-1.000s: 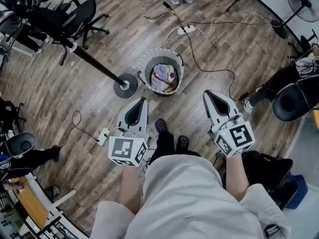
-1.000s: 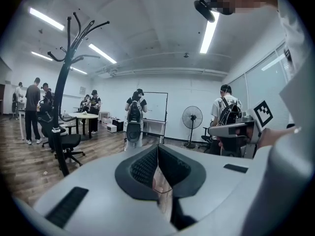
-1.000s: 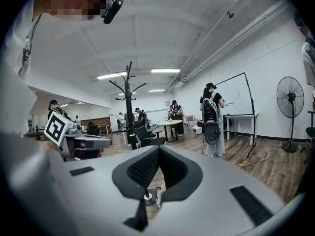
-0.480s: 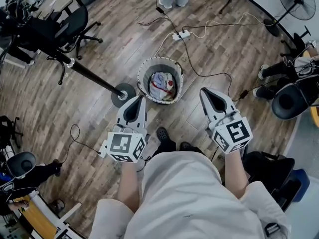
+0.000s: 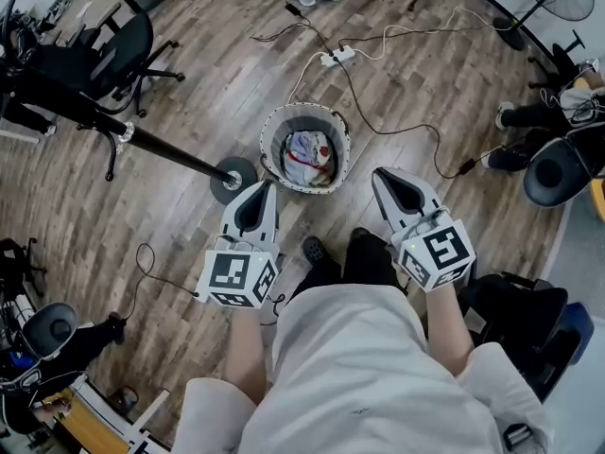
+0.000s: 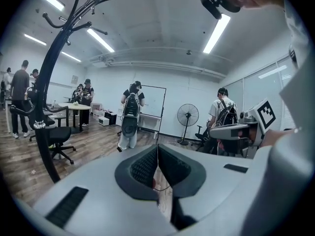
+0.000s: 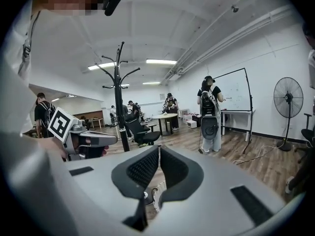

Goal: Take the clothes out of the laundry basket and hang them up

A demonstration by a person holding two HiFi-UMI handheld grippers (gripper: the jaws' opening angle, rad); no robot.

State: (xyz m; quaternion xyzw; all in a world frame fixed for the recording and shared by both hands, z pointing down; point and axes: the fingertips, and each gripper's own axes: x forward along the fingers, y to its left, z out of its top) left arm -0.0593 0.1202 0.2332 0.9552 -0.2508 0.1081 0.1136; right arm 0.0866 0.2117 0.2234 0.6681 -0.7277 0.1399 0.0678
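Observation:
A round grey laundry basket (image 5: 275, 121) stands on the wooden floor with crumpled white, red and blue clothes (image 5: 308, 153) inside. In the head view my left gripper (image 5: 263, 187) points at the basket's near left rim. My right gripper (image 5: 377, 173) points just right of the basket. Both hover above the floor, short of the basket, shut and holding nothing. The left gripper view shows the left gripper (image 6: 157, 147) with its pads together. In the right gripper view the right gripper (image 7: 159, 148) shows only a hairline slit, with nothing in it. A black coat stand (image 7: 118, 93) rises to the left of the basket.
The coat stand's round base (image 5: 233, 174) sits beside the basket, its pole (image 5: 113, 126) leaning up-left in the head view. Cables and a power strip (image 5: 332, 58) lie beyond the basket. Office chairs (image 5: 118, 50), a floor fan (image 7: 288, 100), tables and several people stand around.
The person has stepped forward a little and both grippers have come slightly closer to the basket. The view has turned a bit. Both grippers stay shut.

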